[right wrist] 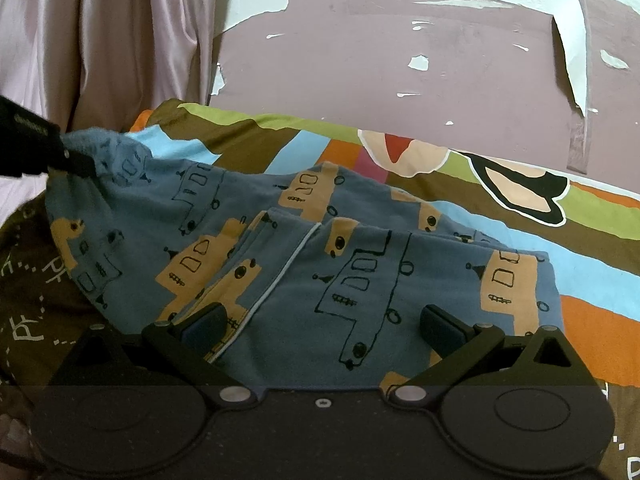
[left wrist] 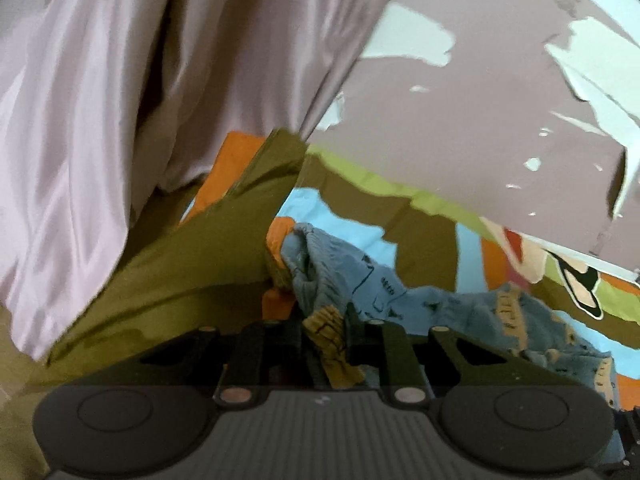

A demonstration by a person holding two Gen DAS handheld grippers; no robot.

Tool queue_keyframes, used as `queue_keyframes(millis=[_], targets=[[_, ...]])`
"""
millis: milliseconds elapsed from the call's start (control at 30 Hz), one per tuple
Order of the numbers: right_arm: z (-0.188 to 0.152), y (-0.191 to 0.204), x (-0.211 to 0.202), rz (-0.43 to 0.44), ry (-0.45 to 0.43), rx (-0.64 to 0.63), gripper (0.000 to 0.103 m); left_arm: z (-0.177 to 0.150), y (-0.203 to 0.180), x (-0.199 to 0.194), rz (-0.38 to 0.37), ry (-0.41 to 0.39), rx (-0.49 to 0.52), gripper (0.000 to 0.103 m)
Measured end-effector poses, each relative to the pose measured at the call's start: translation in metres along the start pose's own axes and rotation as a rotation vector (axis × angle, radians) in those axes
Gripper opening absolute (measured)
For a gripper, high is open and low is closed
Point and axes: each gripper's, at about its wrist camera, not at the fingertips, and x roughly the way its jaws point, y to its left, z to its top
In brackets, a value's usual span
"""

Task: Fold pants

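Left claw: the left claw [left wrist: 326, 344] is closed on a bunched bit of the pants [right wrist: 320, 264]; in the left wrist view tan-and-blue cloth is pinched between its nearly shut fingers. In the right wrist view it shows as a black tip [right wrist: 68, 158] at the pants' far left corner, which stands a little higher than the rest.

Curtain: a pale pink curtain [left wrist: 100, 120] hangs at the left end of the bed, close behind the lifted corner.

Pants: blue, printed with tan trucks, they lie on the bed near its front edge, mostly spread out. The left part is rumpled and pulled up toward the held corner; a thin pale seam line [right wrist: 280, 276] runs down the middle.

Bedsheet: a sheet [right wrist: 520, 240] with green, brown, blue and orange bands carries the pants; bare sheet shows toward the right end and the far edge by the peeling wall [right wrist: 400, 60].

Right claw: the right claw [right wrist: 328, 324] is open and holds nothing, its fingers [right wrist: 442, 330] spread over the near hem.

Step in hand: I judge this an early fold, with one corner gripped and the other side not yet taken.

Next move calls for: probably the right claw closing on the near edge, so both can carry cloth across evenly; the limp fabric may sag or slip from a thin pinch.
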Motion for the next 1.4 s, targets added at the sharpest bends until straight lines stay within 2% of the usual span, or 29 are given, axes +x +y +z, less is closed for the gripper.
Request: queue_keyframes(millis=[200, 300, 400, 633, 800, 1133, 1400], targets=[[0.004, -0.004, -0.006, 0.0, -0.017, 0.017, 0.102, 0.006, -0.032, -0.029, -0.026, -0.064, 0.11, 0.02], [0.007, -0.008, -0.011, -0.001, -0.032, 0.026, 0.102, 0.005, -0.049, -0.038, -0.011, -0.088, 0.179, 0.02], [0.008, -0.013, -0.014, -0.006, -0.034, 0.038, 0.102, 0.0, -0.069, -0.042, 0.033, -0.119, 0.289, 0.02], [0.006, -0.021, -0.017, -0.014, -0.037, 0.052, 0.102, -0.016, -0.096, -0.046, 0.121, -0.166, 0.448, 0.02], [0.006, -0.022, -0.016, -0.012, -0.037, 0.055, 0.102, -0.028, -0.103, -0.042, 0.214, -0.194, 0.538, 0.021], [0.003, -0.02, -0.012, -0.006, -0.022, 0.052, 0.102, -0.042, -0.102, -0.027, 0.313, -0.194, 0.633, 0.025], [0.0, -0.018, -0.01, -0.007, -0.014, 0.047, 0.102, -0.037, -0.087, -0.007, 0.339, -0.138, 0.587, 0.031]])
